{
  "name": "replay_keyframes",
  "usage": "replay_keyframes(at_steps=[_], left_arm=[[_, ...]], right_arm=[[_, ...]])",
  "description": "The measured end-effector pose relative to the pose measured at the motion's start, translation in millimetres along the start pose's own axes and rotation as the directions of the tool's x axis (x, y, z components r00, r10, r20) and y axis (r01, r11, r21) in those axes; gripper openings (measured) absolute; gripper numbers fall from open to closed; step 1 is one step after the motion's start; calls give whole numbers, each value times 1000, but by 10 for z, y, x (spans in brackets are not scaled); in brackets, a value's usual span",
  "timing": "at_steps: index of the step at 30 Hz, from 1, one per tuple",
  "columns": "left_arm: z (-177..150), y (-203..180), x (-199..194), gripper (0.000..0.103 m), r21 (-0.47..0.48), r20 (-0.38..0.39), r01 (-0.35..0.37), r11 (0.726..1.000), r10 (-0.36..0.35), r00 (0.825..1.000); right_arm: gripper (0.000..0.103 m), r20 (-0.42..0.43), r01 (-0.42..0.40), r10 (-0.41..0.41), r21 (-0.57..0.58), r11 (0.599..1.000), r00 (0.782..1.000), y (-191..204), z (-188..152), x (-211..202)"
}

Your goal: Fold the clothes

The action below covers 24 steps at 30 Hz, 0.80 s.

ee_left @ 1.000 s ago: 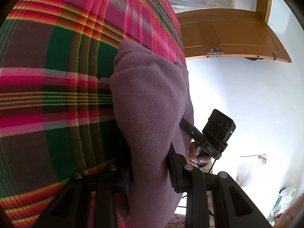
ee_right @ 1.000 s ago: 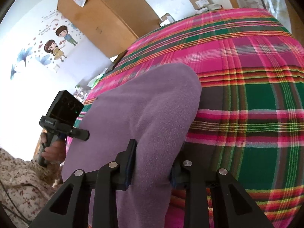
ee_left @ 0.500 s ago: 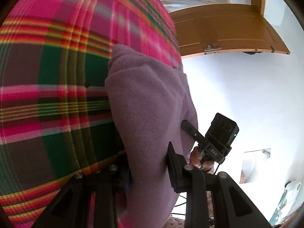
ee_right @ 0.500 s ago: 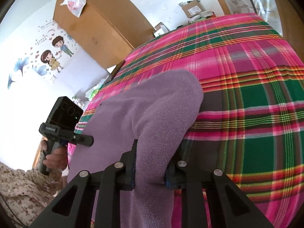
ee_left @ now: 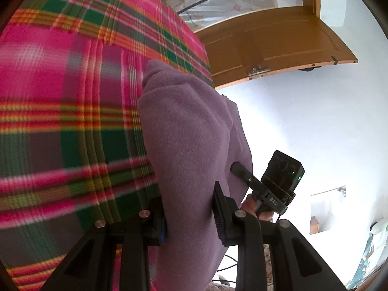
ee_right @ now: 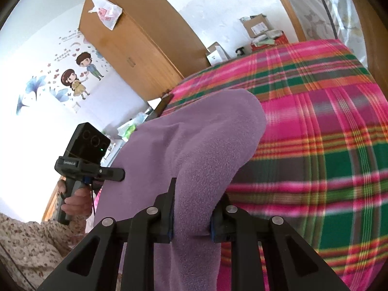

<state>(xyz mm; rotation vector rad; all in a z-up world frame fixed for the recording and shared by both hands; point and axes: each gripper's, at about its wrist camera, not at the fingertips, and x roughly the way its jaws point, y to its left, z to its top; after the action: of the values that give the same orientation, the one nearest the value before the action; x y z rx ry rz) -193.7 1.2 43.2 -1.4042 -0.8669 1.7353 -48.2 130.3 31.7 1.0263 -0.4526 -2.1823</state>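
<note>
A purple fleece garment hangs stretched between my two grippers above a bed with a pink, green and orange plaid cover. My left gripper is shut on one edge of the fleece. My right gripper is shut on the other edge of the garment. Each view shows the other gripper at the fleece's far side: the right one in the left wrist view, the left one in the right wrist view. The lower part of the garment is hidden below the fingers.
The plaid bed fills the space under the fleece. A wooden wardrobe and a wall with cartoon stickers stand beyond it. A wooden door and boxes are at the far side.
Both grippers have lifted and tilted with the fleece still held. The bed looks farther away and more of the room shows.
</note>
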Motion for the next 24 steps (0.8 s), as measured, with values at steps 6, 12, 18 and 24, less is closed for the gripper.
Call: replay_keyframes(at_steps=[6,12,18,24], left_arm=[[229,87,-51,31,-11,28,-15,1000,16,999],[449,264,-121,31,-35,59,-24,999,26,998],[653,383,-131,32,-57,87,-24,998,29,996],[799,496,-75,32,-73,103,-20,997,27,994]], right_arm=[[21,-14,-2,2,-15,1000,1000,73,211,180],[21,-33,-19,19,-1,1000,999,64,400,429],[21,-39,-24,23,-8,1000,999,92,588,656],[21,-47,-22,22,-10,1000,999,91,724,834]])
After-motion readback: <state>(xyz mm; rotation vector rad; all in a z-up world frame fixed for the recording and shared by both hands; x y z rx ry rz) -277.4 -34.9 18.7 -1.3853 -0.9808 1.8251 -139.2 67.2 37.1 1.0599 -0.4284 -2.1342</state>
